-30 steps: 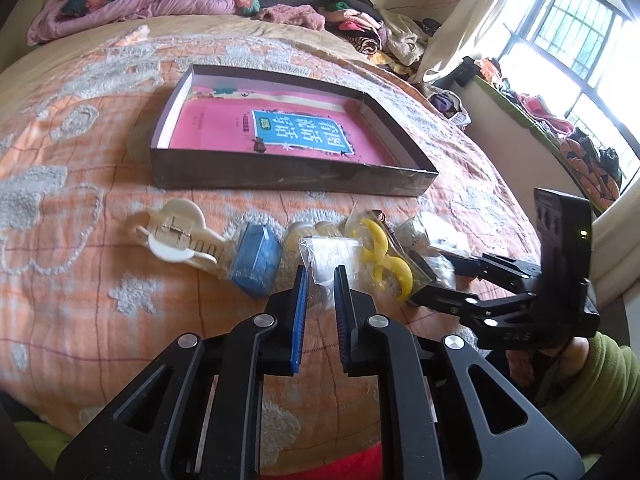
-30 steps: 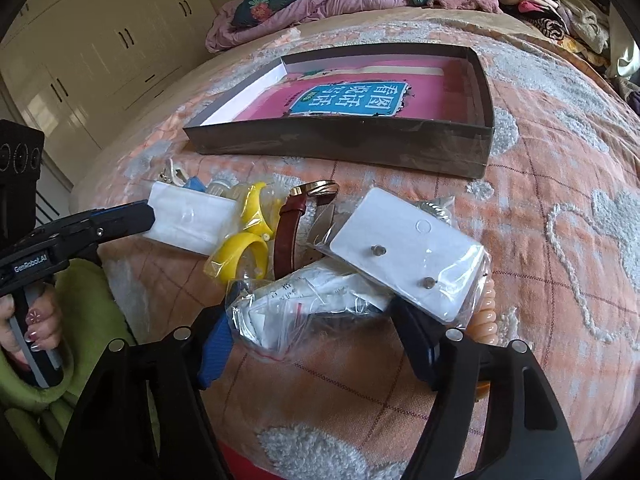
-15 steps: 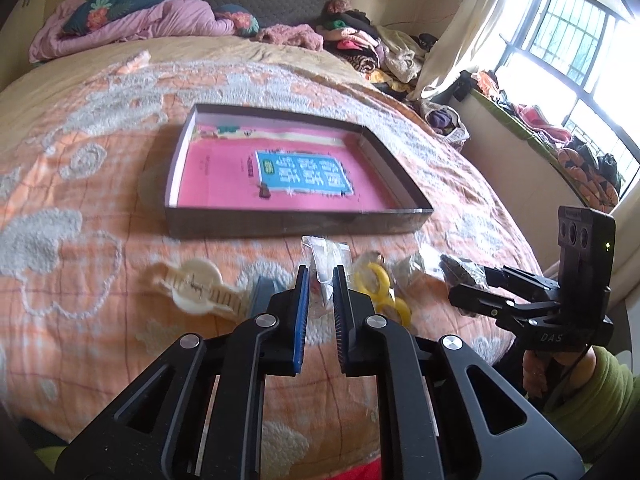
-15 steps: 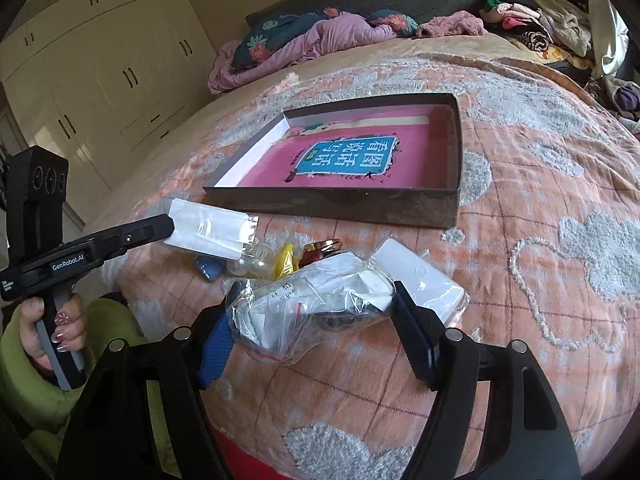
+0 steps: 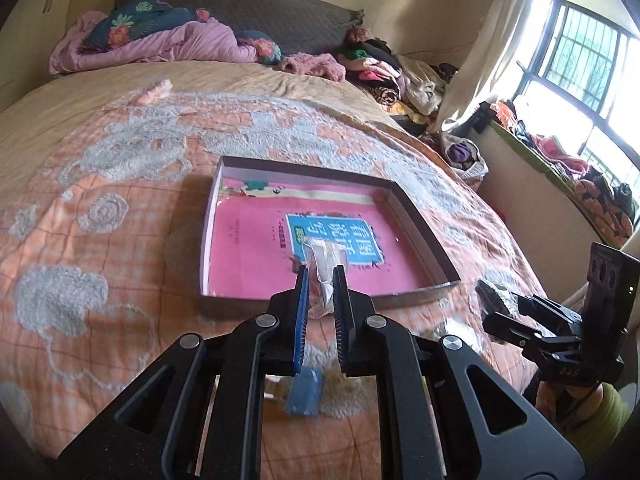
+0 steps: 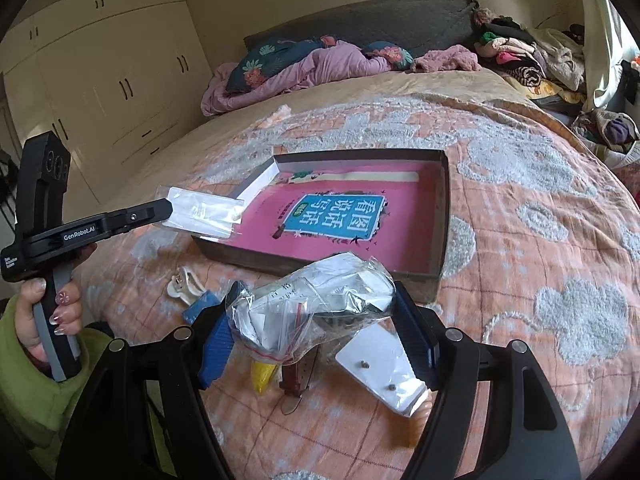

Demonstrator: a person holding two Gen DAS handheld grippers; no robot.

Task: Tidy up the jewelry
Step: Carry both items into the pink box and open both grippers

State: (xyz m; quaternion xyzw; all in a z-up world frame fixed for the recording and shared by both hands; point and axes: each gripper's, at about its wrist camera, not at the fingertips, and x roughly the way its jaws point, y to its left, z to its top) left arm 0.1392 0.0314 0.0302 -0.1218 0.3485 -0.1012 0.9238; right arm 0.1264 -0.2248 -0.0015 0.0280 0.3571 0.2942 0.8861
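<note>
Claw states first: the left claw (image 5: 320, 280) is pinched nearly closed on a small clear packet (image 5: 325, 258), which it holds up in the middle of the left wrist view, over the near part of the box (image 5: 424, 236). The right claw (image 6: 316, 320) is clamped, with its jaws fairly wide, on a crumpled zip bag (image 6: 320, 300) of papers and something dark, held in the lower middle of the right wrist view just short of the box's near wall.

By my reading the sorting has barely begun. The box, at the centre of both views, shows only its pink printed lining; I can make out nothing loose inside it. Both held packets have yet to be set down in it. Left on the bedspread (image 6: 540, 240) in the lower part of the right wrist view are a white earring card (image 6: 384, 372), a brown watch strap (image 6: 298, 380), a yellow piece (image 6: 264, 374), a blue item (image 6: 200, 306) and a white hair clip (image 6: 186, 284).

What the packets contain is hard to tell: the plastic glares and crumples. The zip bag hides much of the pile under it, so more pieces may lie there unseen. The yellow piece and the strap are partly covered. At the lower edge of the left wrist view the claw body blocks most of the pile.
</note>
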